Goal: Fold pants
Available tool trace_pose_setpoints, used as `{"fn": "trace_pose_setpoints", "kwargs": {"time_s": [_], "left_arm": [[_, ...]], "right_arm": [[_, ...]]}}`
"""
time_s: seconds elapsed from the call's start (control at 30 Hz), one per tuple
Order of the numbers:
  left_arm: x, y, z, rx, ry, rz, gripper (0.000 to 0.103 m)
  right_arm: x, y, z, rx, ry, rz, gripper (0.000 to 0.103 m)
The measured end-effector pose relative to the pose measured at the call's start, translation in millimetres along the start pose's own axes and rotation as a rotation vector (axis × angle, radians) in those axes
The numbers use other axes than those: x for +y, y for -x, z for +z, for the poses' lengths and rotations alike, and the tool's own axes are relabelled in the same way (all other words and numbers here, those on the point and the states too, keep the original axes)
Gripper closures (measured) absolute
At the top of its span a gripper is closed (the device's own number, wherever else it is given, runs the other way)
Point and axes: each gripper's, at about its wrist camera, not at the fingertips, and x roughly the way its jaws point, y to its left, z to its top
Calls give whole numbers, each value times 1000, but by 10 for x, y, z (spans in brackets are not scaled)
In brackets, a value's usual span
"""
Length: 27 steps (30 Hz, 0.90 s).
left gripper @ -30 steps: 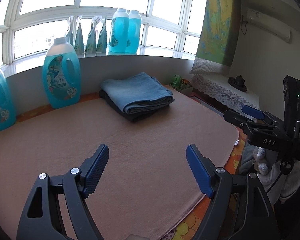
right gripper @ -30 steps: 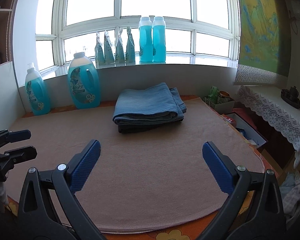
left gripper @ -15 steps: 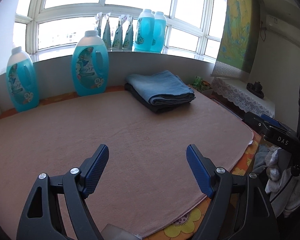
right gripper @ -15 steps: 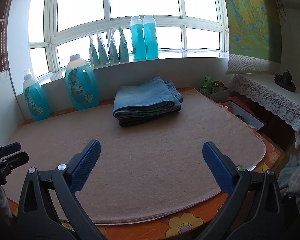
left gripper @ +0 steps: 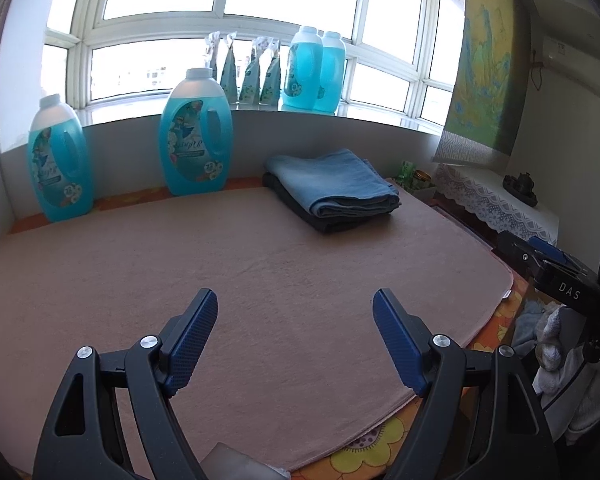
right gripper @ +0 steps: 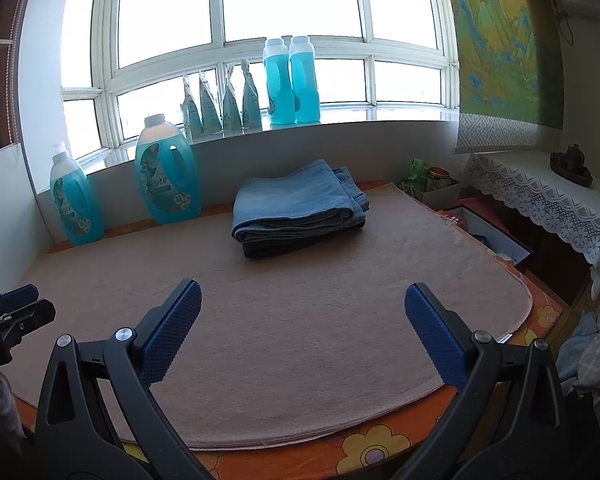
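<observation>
Two folded pairs of pants lie stacked at the far side of a tan mat (left gripper: 260,272): a light blue pair (left gripper: 332,180) on top of a dark grey pair (left gripper: 340,224). The stack also shows in the right wrist view, blue pants (right gripper: 296,200) above the dark pair (right gripper: 300,246), on the mat (right gripper: 300,340). My left gripper (left gripper: 296,328) is open and empty over the mat's near part. My right gripper (right gripper: 300,320) is open and empty over the mat's near edge. Each gripper is well short of the stack.
Blue detergent bottles (left gripper: 196,140) (left gripper: 58,168) stand against the back wall, with more bottles and pouches on the windowsill (right gripper: 288,80). A lace-covered side table (right gripper: 548,200) and boxes (right gripper: 488,236) are to the right. A heap of clothes (left gripper: 556,340) lies off the mat's right edge.
The left gripper's view has swung left, so the stack now sits right of centre. The right gripper has drawn back and lifted slightly. Both stay open and empty.
</observation>
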Motion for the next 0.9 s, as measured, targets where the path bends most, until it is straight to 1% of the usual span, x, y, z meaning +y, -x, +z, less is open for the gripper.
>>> {"fn": "trace_pose_setpoints", "kwargs": {"time_s": [0.63, 0.9], "left_arm": [[12, 39, 4, -11, 1, 4, 23], [2, 12, 3, -1, -2, 2, 23]], "right_arm": [[101, 22, 4, -1, 9, 2, 0], [113, 12, -6, 0, 9, 5, 0]]}}
